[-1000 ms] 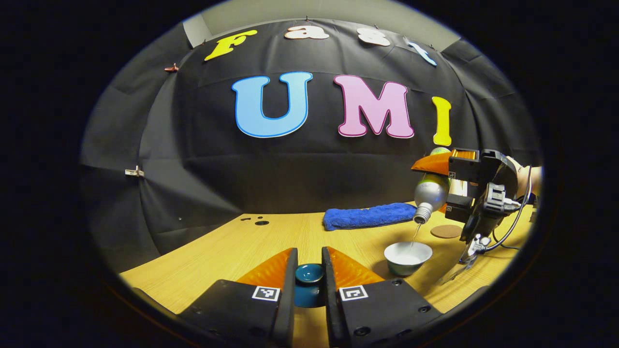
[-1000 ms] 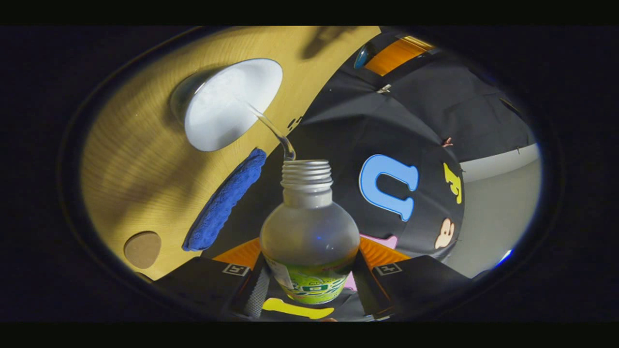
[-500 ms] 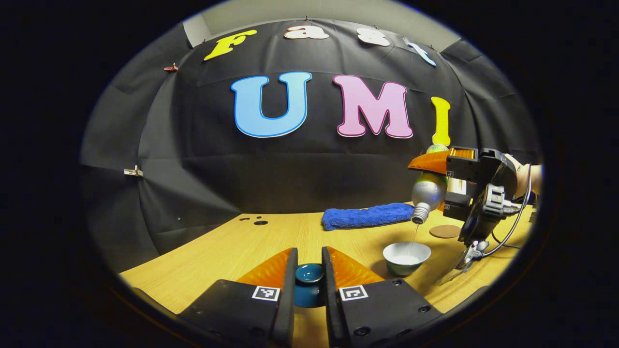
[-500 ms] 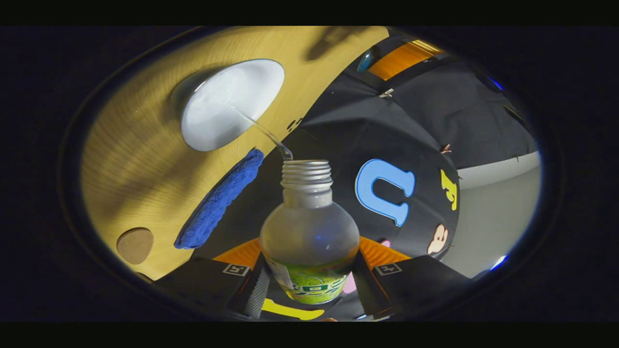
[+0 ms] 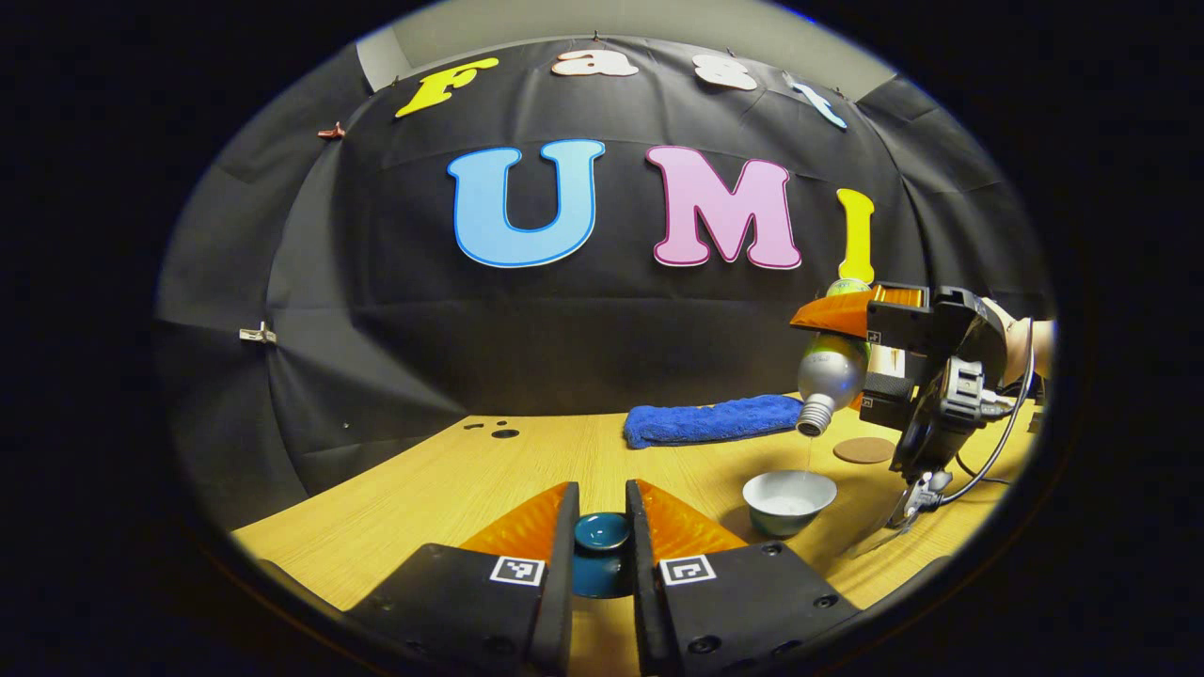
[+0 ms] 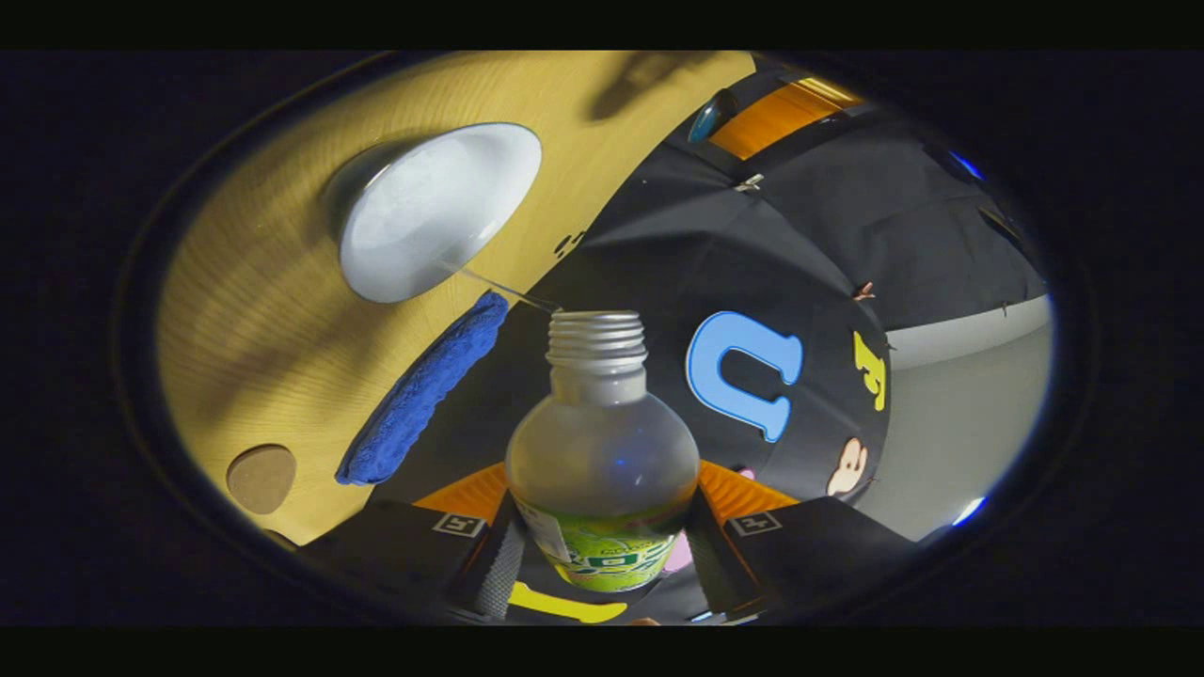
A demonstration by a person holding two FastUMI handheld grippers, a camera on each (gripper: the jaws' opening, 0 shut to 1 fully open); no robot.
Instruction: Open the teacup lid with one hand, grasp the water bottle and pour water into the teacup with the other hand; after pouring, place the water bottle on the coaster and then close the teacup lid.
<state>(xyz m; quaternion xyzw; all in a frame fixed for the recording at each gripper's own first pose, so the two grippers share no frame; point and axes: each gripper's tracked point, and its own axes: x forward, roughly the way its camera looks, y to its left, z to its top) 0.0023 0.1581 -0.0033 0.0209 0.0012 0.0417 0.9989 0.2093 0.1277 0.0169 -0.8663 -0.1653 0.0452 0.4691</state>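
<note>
Light yellow-brown wood-grain tabletop [image 5: 451, 480], lit warmly from above, soft shadows lying across its grain. A few small dark round holes [image 5: 505, 432] near its far edge, close under the wall. Behind it a black cloth wall [image 5: 395, 310], creased and hanging in folds, curving round the booth on both sides. Small white clip [image 5: 256, 333] pinned on the cloth at the left, a small reddish clip [image 5: 329, 133] higher up. Above the cloth's top edge a strip of plain pale grey wall [image 5: 658, 19]. In the right gripper view the same tabletop [image 6: 282, 310] tilted steeply, the pale grey wall [image 6: 959, 414] beside the cloth.
</note>
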